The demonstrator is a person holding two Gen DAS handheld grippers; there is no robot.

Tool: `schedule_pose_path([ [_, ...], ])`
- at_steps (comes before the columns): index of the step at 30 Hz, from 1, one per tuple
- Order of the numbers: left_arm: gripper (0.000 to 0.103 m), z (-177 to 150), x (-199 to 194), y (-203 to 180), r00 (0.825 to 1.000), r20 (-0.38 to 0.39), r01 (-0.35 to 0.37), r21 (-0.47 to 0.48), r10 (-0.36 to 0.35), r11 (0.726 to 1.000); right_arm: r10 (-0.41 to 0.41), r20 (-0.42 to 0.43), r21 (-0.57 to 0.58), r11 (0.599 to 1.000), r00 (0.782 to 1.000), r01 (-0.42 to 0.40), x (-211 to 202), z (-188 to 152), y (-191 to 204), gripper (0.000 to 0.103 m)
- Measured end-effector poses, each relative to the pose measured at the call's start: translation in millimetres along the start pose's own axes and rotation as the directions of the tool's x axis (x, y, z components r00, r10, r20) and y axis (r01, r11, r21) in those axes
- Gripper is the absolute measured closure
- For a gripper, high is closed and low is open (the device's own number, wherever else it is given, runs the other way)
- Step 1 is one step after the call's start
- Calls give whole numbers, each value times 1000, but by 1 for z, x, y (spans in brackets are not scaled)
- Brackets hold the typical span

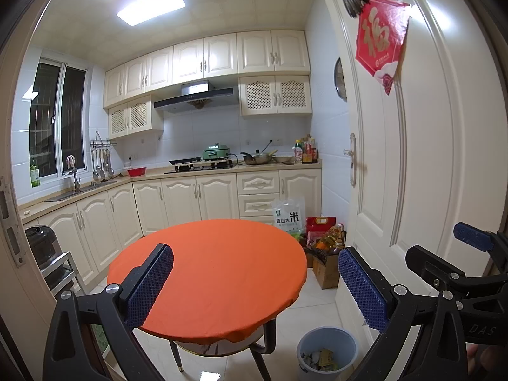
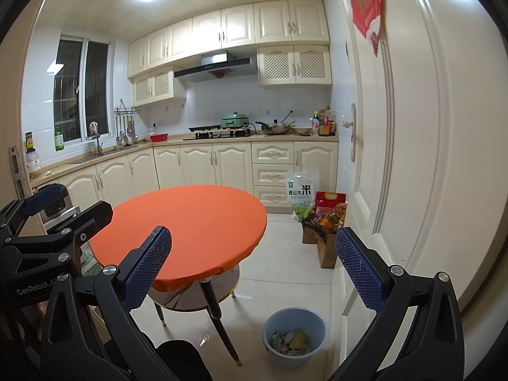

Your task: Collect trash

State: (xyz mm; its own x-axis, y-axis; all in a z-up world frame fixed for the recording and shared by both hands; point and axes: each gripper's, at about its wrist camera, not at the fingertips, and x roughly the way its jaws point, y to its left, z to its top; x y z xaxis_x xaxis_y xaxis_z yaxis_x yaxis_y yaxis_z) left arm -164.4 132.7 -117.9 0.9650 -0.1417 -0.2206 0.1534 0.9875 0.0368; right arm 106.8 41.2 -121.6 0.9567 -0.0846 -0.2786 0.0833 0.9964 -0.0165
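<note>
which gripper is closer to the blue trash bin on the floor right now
The right one, though only slightly. The bin sits low between the right gripper fingers, just ahead. The left gripper is open too, offset to the left, with the bin toward its right finger.

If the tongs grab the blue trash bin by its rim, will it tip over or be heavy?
Probably light: the blue trash bin looks like thin plastic and holds only wrappers near its bottom. Lifted by one side of the rim, it would likely tilt. Pushed, it might slide on the glossy floor tiles.

Crumpled scraps inside the round blue plastic bin [image 2: 295,336] too small to identify; red paper door hanging [image 2: 365,6] cut off above.
</note>
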Motion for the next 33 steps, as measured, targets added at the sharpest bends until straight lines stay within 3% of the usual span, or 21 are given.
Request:
schedule_pose_path([
  [10,1,0,1,4,1000,30,-8,11,7,1000,-2,0,-1,1000,1000,2,0,0,0,0],
  [33,1,-4,11,24,1000,12,10,6,-10,1000,-9,-20,-9,1000,1000,9,7,6,0,0],
])
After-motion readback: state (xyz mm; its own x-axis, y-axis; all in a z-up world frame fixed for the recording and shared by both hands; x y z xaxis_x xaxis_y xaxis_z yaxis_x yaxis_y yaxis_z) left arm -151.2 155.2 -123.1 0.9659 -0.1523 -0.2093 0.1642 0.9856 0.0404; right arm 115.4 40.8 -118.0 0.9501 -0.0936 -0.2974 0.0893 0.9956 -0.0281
